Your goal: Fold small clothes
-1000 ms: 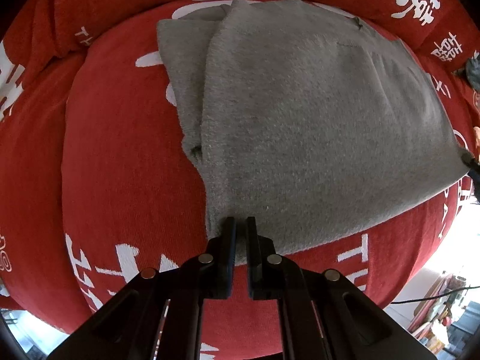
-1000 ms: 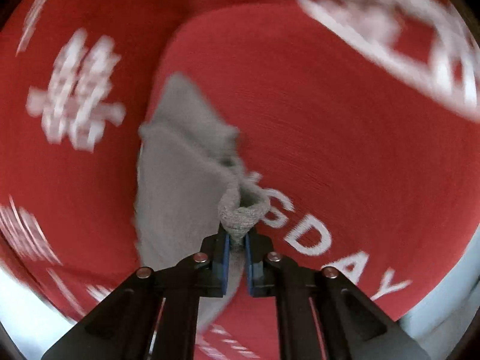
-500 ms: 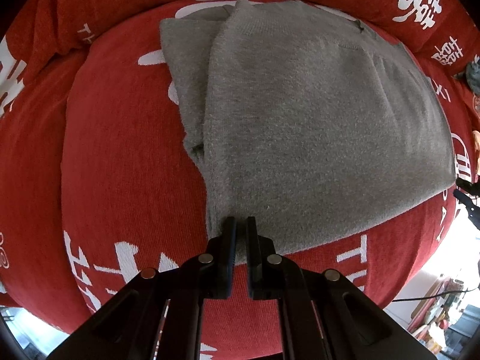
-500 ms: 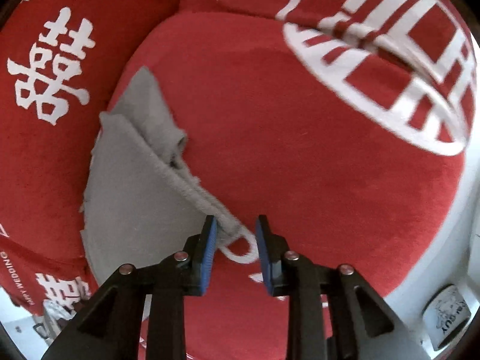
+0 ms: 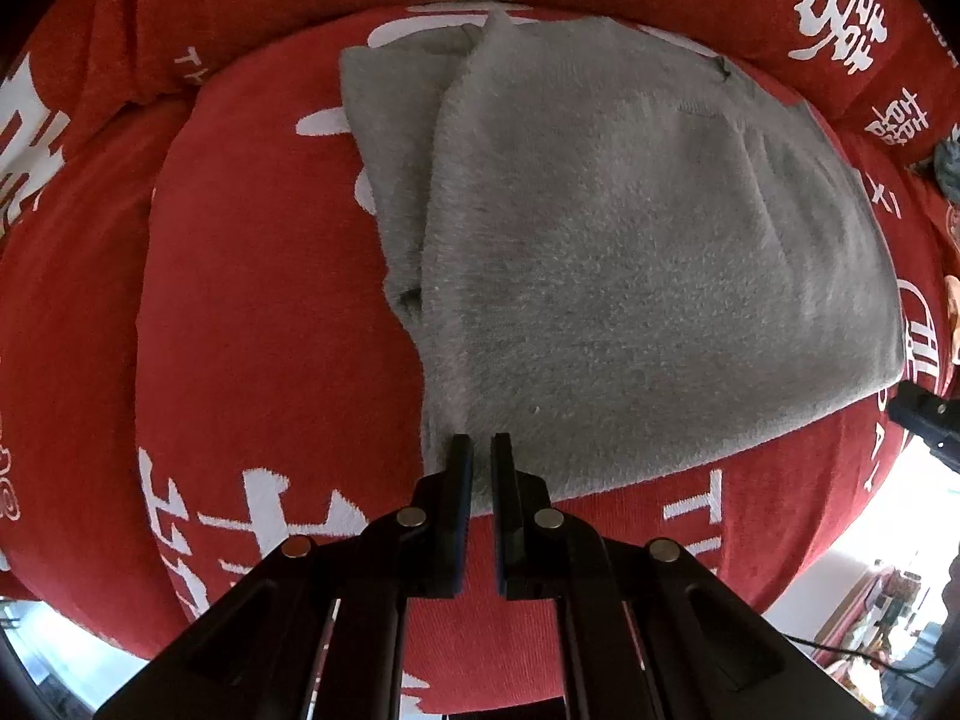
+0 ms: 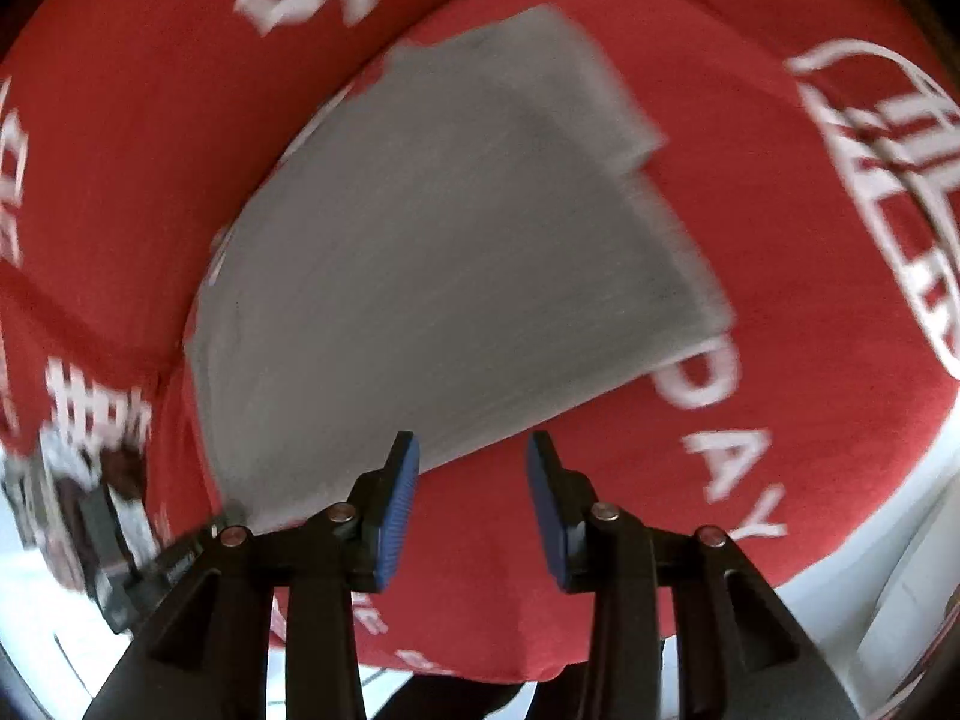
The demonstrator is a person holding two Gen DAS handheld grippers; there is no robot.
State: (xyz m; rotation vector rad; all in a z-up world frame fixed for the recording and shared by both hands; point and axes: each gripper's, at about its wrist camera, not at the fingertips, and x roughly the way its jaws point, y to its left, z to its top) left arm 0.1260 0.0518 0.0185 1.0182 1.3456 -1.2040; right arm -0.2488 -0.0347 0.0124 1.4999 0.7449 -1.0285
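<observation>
Grey fuzzy knit cloth, the folded small garment (image 5: 648,264), lay flat on a red cushioned surface with white lettering and characters (image 5: 252,312). In the left wrist view it spread away from the left gripper (image 5: 482,450), beyond the fingers and off to their right, with a narrower folded layer showing along its far left edge. The left gripper's black fingers (image 5: 459,480) stood together with only a narrow slit between them, at the near corner of the garment; whether any cloth was pinched between them could not be told. At the right edge of that view, a dark part of the other gripper showed just beside the garment's right corner.

In the right wrist view, which was blurred, the same grey garment (image 6: 456,252) lay ahead of the right gripper (image 6: 472,450) and mostly to the left of its fingers. Those fingers, with blue ribbed pads (image 6: 399,504), stood apart and were opening, with nothing between them but the red surface; the garment's near edge lay just beyond the left fingertip. White letters on the red cover (image 6: 726,456) sat to the right of the fingers.

No container appeared in either view.
</observation>
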